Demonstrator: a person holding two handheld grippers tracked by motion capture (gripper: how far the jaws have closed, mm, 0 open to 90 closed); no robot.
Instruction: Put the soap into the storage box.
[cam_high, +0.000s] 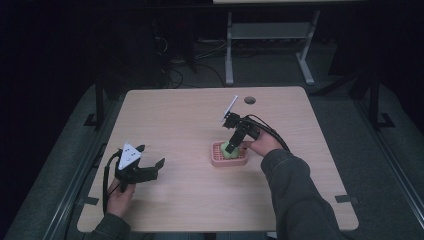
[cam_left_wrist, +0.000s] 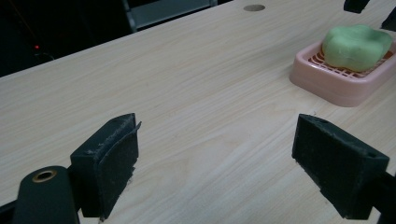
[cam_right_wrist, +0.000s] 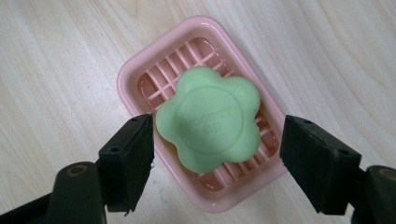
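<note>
Surface (cam_high: 190, 115) bare across frame's left and top; only pink soap dish (cam_high: 229, 155) with green soap (cam_high: 230, 149) blocks center-right.

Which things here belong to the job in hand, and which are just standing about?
In the job: green soap; pink soap dish; right gripper, open around the soap.
Standing about: left gripper, open over bare table; desk frame behind.

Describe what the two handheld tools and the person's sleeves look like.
Both tools are black. The left tool carries a pale grey three-cornered plate on top and trails a black cable. The right tool has a similar plate and black cables. Their jaw pads are blocky, black and rough-edged. The sleeves are dark grey-green.
</note>
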